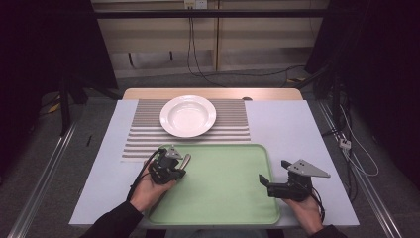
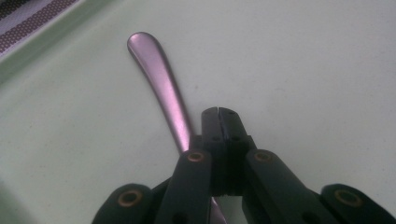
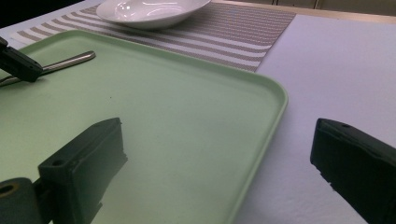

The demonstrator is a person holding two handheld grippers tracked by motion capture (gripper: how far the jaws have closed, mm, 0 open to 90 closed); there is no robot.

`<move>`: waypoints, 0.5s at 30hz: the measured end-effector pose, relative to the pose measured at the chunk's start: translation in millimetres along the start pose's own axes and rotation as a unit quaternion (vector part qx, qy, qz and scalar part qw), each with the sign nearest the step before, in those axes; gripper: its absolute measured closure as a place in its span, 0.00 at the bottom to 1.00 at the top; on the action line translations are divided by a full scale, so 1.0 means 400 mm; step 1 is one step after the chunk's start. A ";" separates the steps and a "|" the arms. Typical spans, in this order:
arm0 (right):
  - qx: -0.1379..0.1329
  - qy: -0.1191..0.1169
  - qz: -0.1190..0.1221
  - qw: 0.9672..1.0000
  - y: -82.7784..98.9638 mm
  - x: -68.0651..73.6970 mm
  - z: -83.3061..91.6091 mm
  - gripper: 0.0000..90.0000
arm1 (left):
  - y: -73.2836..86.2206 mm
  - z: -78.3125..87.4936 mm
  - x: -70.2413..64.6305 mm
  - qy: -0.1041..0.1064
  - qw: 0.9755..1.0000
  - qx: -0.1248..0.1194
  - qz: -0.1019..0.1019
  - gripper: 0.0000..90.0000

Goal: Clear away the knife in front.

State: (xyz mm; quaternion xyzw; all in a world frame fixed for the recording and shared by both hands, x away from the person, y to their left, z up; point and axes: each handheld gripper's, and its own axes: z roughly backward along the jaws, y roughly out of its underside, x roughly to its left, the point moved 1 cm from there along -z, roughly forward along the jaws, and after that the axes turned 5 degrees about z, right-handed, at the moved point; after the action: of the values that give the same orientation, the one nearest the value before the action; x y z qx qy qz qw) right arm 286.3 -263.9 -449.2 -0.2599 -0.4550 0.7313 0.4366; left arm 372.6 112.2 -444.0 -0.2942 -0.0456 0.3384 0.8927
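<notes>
A metal utensil handle [image 2: 159, 79] lies on the pale green tray [image 2: 303, 70], near its far left corner in the high view [image 1: 185, 159]. My left gripper [image 2: 218, 112] hangs just over the utensil, jaws pressed together with nothing between the tips; the handle passes under them on the left. In the high view the left gripper [image 1: 177, 169] sits over the tray's left part [image 1: 223, 183]. My right gripper [image 1: 273, 172] is open at the tray's right edge. In the right gripper view its jaws [image 3: 219, 154] straddle the tray rim [image 3: 261, 140], with the utensil [image 3: 70, 60] far off.
A white deep plate [image 1: 188, 115] rests on a striped placemat [image 1: 143, 134] beyond the tray, also in the right gripper view, plate [image 3: 149, 11] on mat [image 3: 243, 32]. A light tablecloth [image 1: 287, 129] covers the table. Cables hang behind the far edge.
</notes>
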 end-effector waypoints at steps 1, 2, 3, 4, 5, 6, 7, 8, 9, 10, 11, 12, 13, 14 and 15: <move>0.000 0.000 0.000 1.000 0.000 0.000 0.000 0.03 | 0.001 0.001 0.002 0.000 1.000 -0.001 0.002 1.00; 0.000 0.000 0.000 1.000 0.000 0.000 0.000 0.03 | 0.002 0.001 0.003 0.000 1.000 0.000 0.003 1.00; 0.000 0.000 0.000 1.000 0.000 0.000 0.000 0.03 | 0.002 0.001 0.004 -0.001 1.000 -0.002 0.005 1.00; 0.000 0.000 0.000 1.000 0.000 0.000 0.000 0.03 | 0.002 0.002 0.005 -0.001 1.000 0.000 0.002 1.00; 0.000 0.000 0.000 1.000 0.000 0.000 0.000 0.03 | 0.002 0.003 0.005 -0.002 1.000 0.001 -0.001 1.00; 0.000 0.000 0.000 1.000 0.000 0.000 -0.001 0.03 | 0.002 0.003 0.006 -0.002 1.000 0.001 -0.001 1.00; 0.000 0.000 0.001 1.000 0.000 0.000 0.000 0.03 | 0.003 0.003 0.006 -0.002 1.000 0.001 -0.001 1.00; 0.000 0.000 0.001 1.000 0.000 0.000 0.000 0.03 | 0.003 0.003 0.007 -0.002 1.000 0.002 -0.002 1.00; 0.000 0.000 0.001 1.000 0.000 0.000 0.000 0.03 | 0.003 0.003 0.007 -0.006 1.000 0.000 0.002 1.00; 0.000 0.000 0.001 1.000 0.000 0.000 0.000 0.03 | 0.004 0.004 0.009 -0.002 1.000 0.000 0.006 1.00; 0.000 0.000 0.000 1.000 0.000 0.000 0.000 0.03 | 0.004 0.005 0.009 -0.008 1.000 0.000 0.007 1.00; 0.000 0.000 0.000 1.000 0.000 0.000 0.000 0.03 | 0.005 0.005 0.010 -0.010 1.000 0.001 0.008 1.00; 0.000 0.000 0.000 1.000 0.000 0.000 0.000 0.03 | 0.005 0.005 0.012 -0.013 1.000 0.000 0.009 1.00; 0.000 0.000 0.000 1.000 0.000 0.000 0.000 0.03 | 0.005 0.006 0.014 -0.012 1.000 0.000 0.010 1.00; 0.000 0.000 0.001 1.000 0.000 0.000 0.000 0.03 | 0.005 0.006 0.015 -0.014 1.000 0.000 0.010 1.00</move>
State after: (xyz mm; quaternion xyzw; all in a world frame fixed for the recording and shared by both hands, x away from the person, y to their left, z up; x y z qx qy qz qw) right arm 286.3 -263.8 -449.3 -0.2598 -0.4550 0.7317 0.4359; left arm 375.3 118.5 -443.9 -0.2904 -0.0549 0.3511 0.8885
